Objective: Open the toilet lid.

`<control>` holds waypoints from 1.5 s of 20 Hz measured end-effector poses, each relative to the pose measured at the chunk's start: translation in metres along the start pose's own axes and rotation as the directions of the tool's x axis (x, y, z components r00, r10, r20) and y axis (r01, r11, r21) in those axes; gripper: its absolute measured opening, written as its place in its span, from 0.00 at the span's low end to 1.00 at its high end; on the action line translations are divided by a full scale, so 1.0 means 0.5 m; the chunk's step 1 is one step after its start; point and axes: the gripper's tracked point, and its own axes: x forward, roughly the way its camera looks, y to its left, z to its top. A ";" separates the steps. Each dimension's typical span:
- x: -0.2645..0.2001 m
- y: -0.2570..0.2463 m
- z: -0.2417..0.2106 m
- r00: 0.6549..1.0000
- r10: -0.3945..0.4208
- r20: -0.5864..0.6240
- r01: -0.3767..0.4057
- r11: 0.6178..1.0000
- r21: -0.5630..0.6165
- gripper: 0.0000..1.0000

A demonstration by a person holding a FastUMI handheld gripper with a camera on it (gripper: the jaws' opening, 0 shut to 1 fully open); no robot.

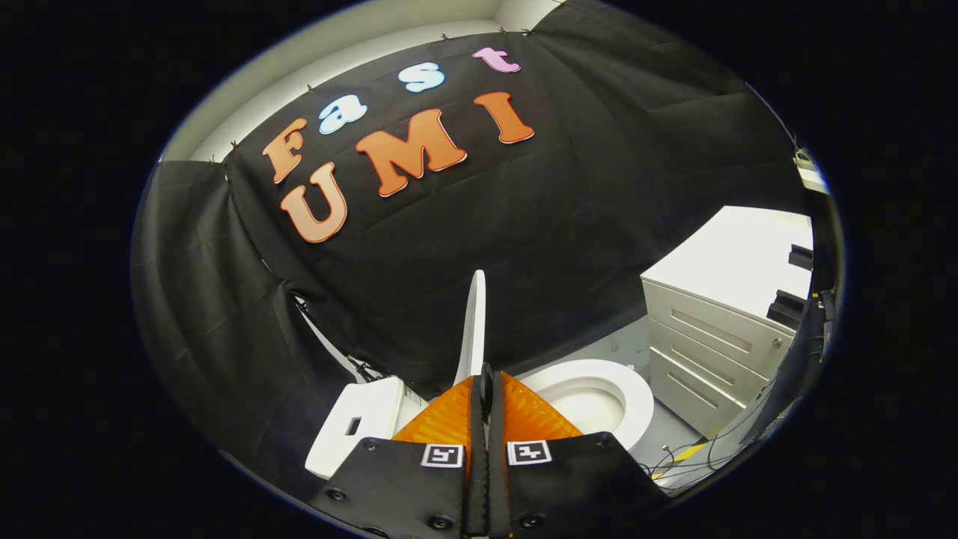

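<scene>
Gripper (485, 385) pinches the raised toilet lid (473, 329) edge-on, both fingers pressed against it.
Beyond the fingers, a white drawer cabinet (718, 329) stands beside the toilet; the bowl (599, 397) lies uncovered, the lid upright, so the opening looks nearly done.
</scene>
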 end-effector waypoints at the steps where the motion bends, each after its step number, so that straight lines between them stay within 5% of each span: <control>1: -0.003 0.014 -0.001 1.000 0.006 0.002 -0.006 1.000 -0.014 0.08; 17: -0.031 0.249 -0.035 0.997 0.074 0.022 -0.068 0.976 -0.205 0.08; 30: -0.052 0.482 -0.131 0.990 0.140 0.016 -0.121 0.905 -0.409 0.08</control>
